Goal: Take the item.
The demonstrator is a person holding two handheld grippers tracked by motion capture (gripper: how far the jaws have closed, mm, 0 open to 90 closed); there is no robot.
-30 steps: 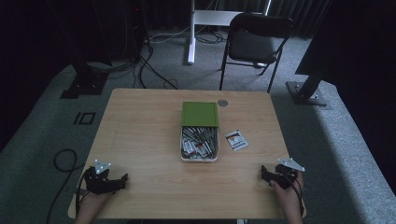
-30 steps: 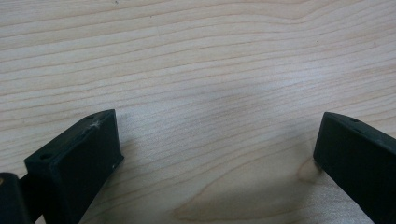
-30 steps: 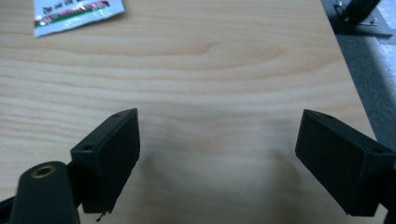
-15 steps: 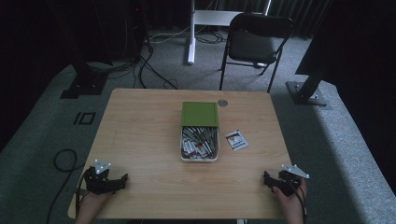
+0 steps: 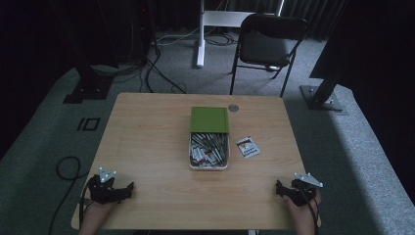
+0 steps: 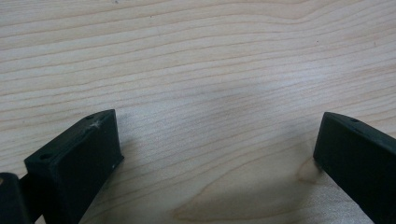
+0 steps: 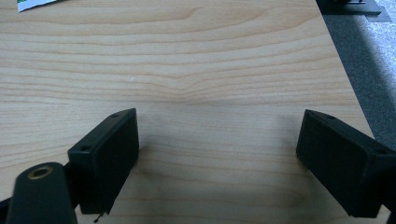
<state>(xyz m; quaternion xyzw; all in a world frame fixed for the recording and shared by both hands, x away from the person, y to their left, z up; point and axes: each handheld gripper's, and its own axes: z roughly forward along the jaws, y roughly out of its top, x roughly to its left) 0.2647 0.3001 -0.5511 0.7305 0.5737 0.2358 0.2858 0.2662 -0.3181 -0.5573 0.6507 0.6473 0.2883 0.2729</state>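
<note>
Two grippers, one in each hand, rest at the near edge of the table (image 5: 147, 127): left gripper (image 5: 128, 188) at the near left corner, right gripper (image 5: 279, 188) at the near right corner. Jaws of both stand wide apart with nothing between them but bare wood, as each gripper view confirms.

One white tray (image 5: 209, 166), middle of the table, well apart from both grippers. Contents: a heap of small sachets (image 5: 209, 148), too many and too tangled to count. Likely light, thin and limp, probably slick-surfaced; one jaw pair would best pinch a single sachet by a free edge or corner sticking up from the heap, since a grab at the middle may lift several at once.

One green lid (image 5: 209, 119), flat, lying over the far end of the tray. Looks stiff and light; take it by a rim.

One loose sachet (image 5: 248, 147), flat on the wood just right of the tray. Lying flush, it may be hard to get a jaw under.

One small round disc (image 5: 233, 107), far side, just right of the lid.

One folding chair (image 5: 266, 44) beyond the table.
</note>
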